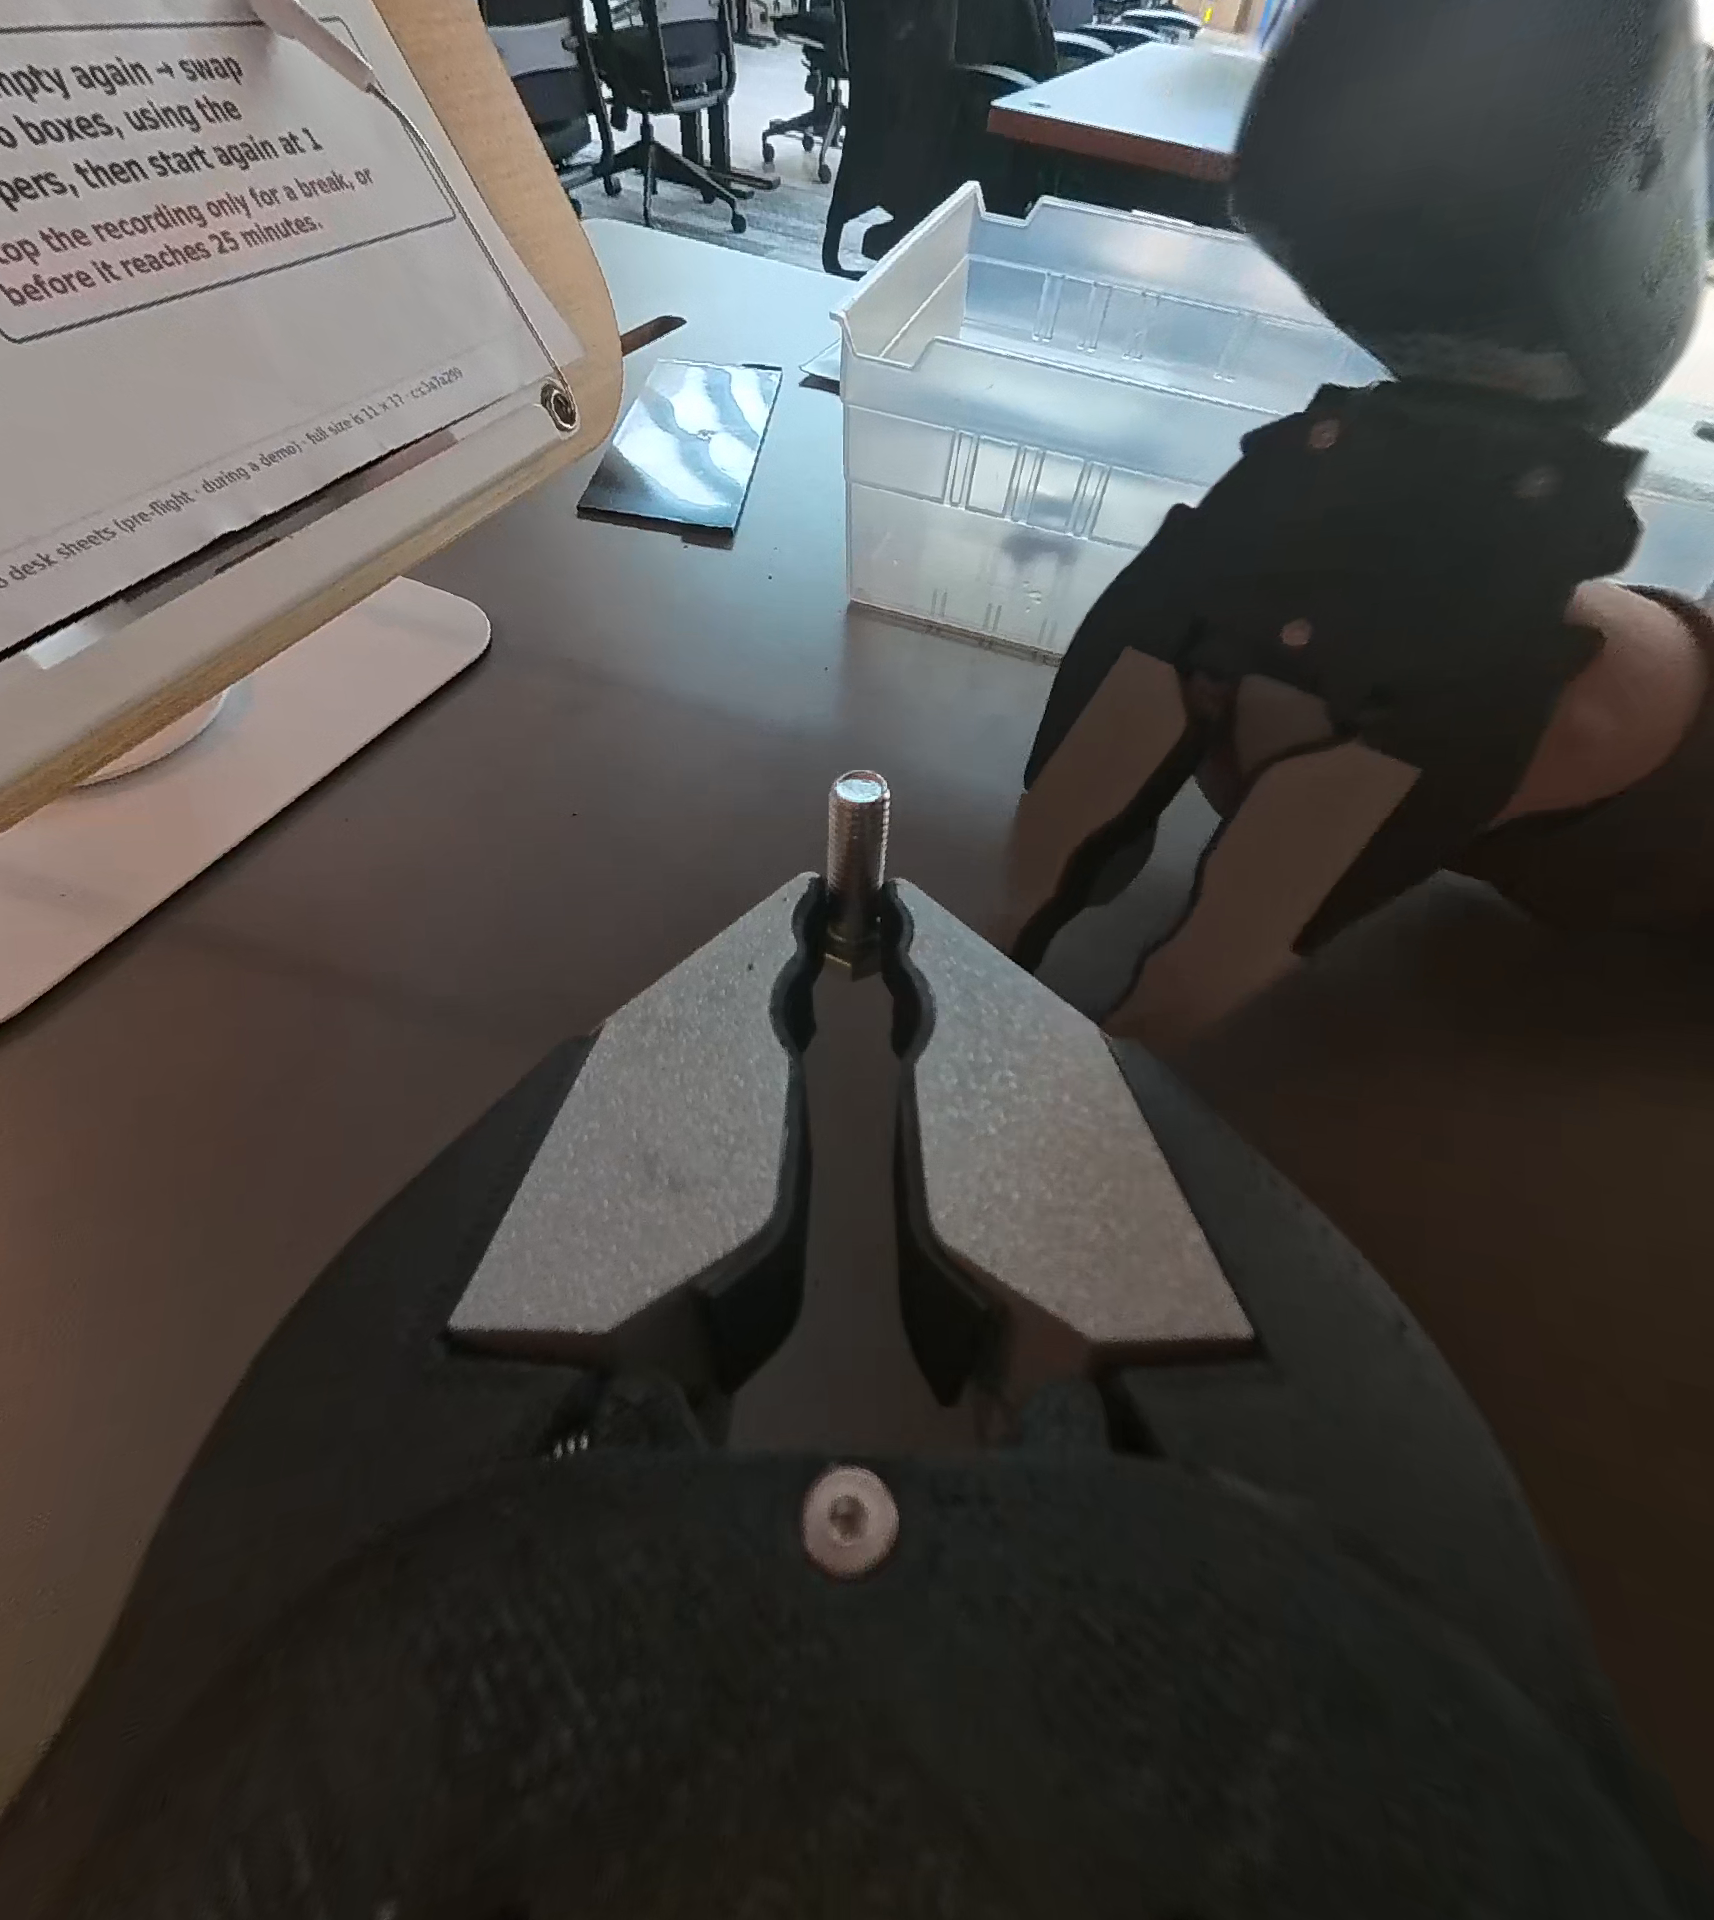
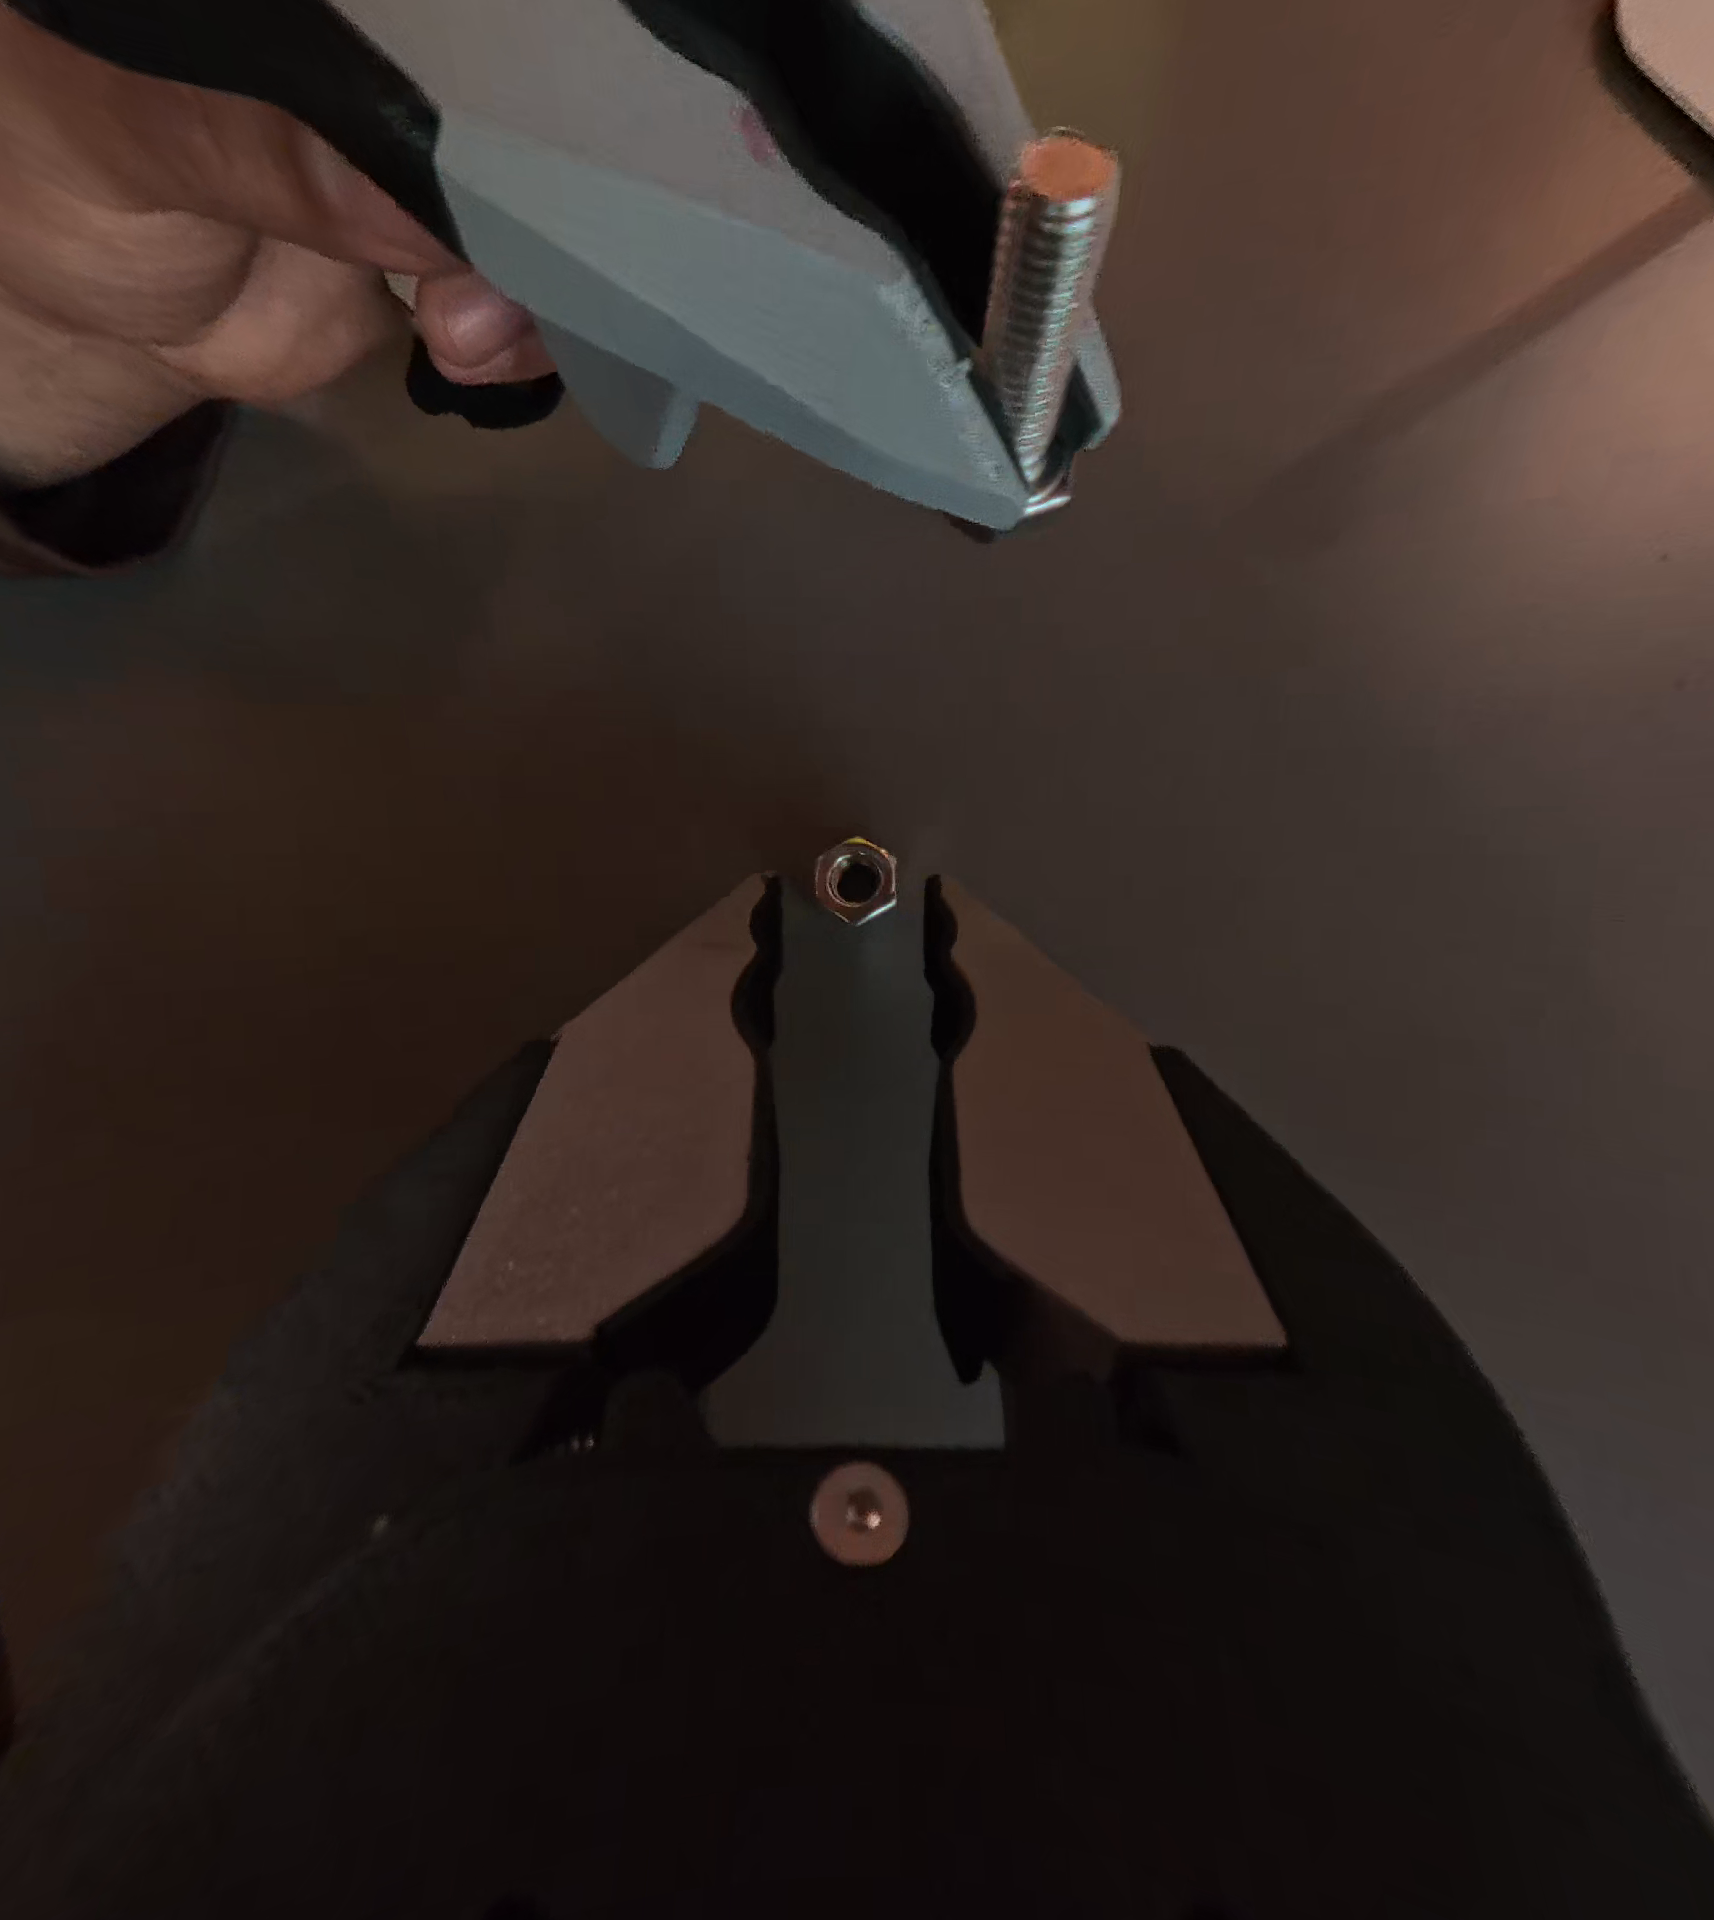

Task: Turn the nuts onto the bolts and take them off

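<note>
- Left tool (image 1: 851, 914) is clamped on the bolt (image 1: 858, 847) near its head, threads bare and pointing up, clear of the tabletop (image 1: 417, 1143).
- Right tool (image 2: 851, 883) is parted, straddling the nut (image 2: 854, 883) lying flat on the tabletop, without gripping it.
- Judging by this, nothing is threaded yet; picking up the nut, turning it on and taking it off all remain.

Only one thing here has writing on it

It's a white printed sheet (image 1: 188, 270) on a tilted wooden stand (image 1: 562, 187), upper left of the left wrist view. It has bold black lines inside a rounded box, two red lines below them, and a tiny footer along the bottom edge. Readable, but cropped at the frame edge. The right wrist view shows no text, numbers or logos.
</note>
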`<state>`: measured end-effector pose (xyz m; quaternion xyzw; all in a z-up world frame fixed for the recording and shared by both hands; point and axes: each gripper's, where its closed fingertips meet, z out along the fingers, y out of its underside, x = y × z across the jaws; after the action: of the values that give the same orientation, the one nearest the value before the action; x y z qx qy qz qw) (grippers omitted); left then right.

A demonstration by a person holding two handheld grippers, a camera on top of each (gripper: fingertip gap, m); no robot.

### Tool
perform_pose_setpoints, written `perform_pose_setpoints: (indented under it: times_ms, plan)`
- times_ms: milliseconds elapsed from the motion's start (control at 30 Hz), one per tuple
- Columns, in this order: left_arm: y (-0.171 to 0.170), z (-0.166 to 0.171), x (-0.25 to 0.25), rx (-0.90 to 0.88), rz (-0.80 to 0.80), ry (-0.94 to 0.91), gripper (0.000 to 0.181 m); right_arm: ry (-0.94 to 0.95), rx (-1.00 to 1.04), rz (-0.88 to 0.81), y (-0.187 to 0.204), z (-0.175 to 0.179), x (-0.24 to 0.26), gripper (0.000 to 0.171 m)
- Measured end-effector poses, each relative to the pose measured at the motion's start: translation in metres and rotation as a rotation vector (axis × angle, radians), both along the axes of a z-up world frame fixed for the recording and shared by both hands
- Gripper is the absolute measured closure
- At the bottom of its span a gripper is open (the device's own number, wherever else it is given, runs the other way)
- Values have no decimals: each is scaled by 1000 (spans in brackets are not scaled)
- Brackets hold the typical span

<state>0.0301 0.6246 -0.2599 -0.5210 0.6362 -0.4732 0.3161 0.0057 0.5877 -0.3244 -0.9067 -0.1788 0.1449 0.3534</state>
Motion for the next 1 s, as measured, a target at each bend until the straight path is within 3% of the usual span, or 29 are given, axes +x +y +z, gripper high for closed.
perform_pose_setpoints:
  times_ms: [33,333,367,667,800,1000]
  plan:
    - [0,0,0,0,1,0,173,-25,8,6,1,-1,0,147]
    - [1,-1,0,-1,2,1,173,-116,33,7,5,-5,1,160]
    - [0,-1,0,0,0,1,173,-114,41,2,5,-2,3,171]
    - [0,0,0,0,0,0,174,-26,74,-19,-2,17,-2,161]
    - [0,-1,0,-2,-3,2,173,-67,55,-14,-10,7,-7,148]
    - [-2,-3,1,9,-5,10,173,-82,43,-23,-3,-3,-7,148]
